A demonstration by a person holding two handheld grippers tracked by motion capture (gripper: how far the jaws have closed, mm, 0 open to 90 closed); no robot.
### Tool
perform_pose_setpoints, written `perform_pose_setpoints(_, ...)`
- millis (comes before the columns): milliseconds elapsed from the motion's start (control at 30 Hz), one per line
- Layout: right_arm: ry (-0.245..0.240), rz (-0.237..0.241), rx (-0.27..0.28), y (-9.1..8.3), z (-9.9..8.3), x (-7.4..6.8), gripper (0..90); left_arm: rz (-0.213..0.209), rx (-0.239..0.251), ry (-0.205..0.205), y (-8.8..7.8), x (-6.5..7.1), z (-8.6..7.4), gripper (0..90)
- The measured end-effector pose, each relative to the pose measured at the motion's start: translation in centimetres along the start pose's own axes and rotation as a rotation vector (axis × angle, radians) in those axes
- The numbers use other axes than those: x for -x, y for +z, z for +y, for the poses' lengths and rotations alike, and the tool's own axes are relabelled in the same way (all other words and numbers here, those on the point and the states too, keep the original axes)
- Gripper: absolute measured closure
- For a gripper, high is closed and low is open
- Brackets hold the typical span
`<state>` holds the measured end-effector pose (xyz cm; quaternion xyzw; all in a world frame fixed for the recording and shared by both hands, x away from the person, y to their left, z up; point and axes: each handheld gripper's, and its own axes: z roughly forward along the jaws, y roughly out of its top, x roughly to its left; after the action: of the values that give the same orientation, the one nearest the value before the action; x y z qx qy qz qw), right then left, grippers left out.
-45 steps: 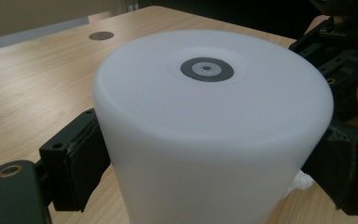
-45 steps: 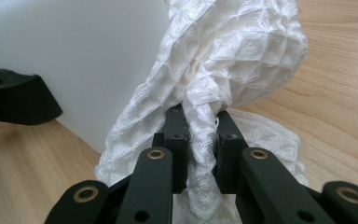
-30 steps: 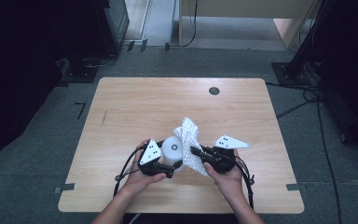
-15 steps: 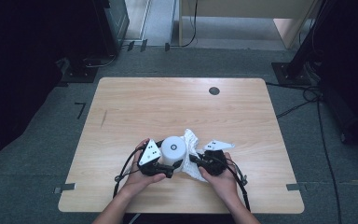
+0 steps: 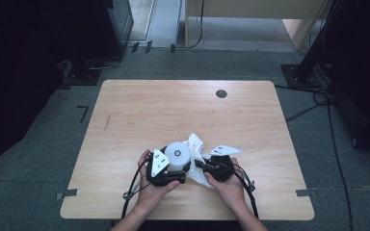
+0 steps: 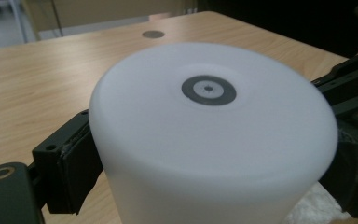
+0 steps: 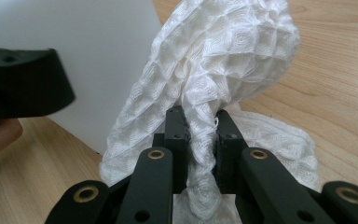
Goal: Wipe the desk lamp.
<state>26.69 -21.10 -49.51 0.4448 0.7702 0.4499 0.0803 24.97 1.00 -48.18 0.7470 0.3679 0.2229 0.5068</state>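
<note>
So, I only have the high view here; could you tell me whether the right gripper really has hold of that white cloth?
Observer: Yes. In the right gripper view, the right gripper is shut on a twisted bunch of the white cloth.
Operator: Thank you. And is the left gripper holding the white cylinder?
Observer: It is. In the left gripper view, the left gripper's black jaws press against both sides of the white cylinder.
Operator: Anything on its top?
Observer: A small grey ring mark at the centre.
</note>
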Motion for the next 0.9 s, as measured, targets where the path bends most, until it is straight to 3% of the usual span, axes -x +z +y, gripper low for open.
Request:
perform_pose_setpoints(67, 0.006, 0.002, -0.001, 0.0, 0.0, 0.0, 79.4, 0.008, -0.01, -0.003, 0.2, 0.0, 0.0, 6.3)
perform_pose_setpoints(167, -0.002, 0.003, -0.001, 0.1, 0.0, -0.1, 79.4, -0.01, -0.011, 0.03, 0.1, -0.2, 0.0, 7.7)
perform_pose_setpoints(300, 0.006, 0.012, 0.017, -0.4, 0.2, 0.3, 79.3, -0.094, -0.016, 0.067, 0.0, -1.2, 0.1, 8.2)
perform_pose_setpoints(400, 0.009, 0.04, 0.083, -1.7, 0.8, 0.7, 79.3, -0.153, -0.016, 0.104, -0.1, -2.1, 0.2, 8.3)
perform_pose_setpoints(533, -0.015, 0.124, 0.209, -4.1, 1.9, 0.7, 79.3, -0.248, -0.003, 0.137, -0.5, -3.1, 0.4, 8.3)
perform_pose_setpoints(633, -0.041, 0.2, 0.281, -5.6, 2.7, 0.2, 79.3, -0.266, 0.009, 0.151, -0.8, -3.5, 0.5, 8.4)
perform_pose_setpoints(700, -0.048, 0.211, 0.279, -5.6, 2.8, -0.3, 79.2, -0.282, 0.011, 0.151, -0.9, -3.7, 0.5, 8.4)
perform_pose_setpoints(900, -0.034, 0.164, 0.179, -3.2, 1.7, -1.0, 79.3, -0.297, 0.013, 0.166, -1.0, -3.2, 0.5, 8.4)
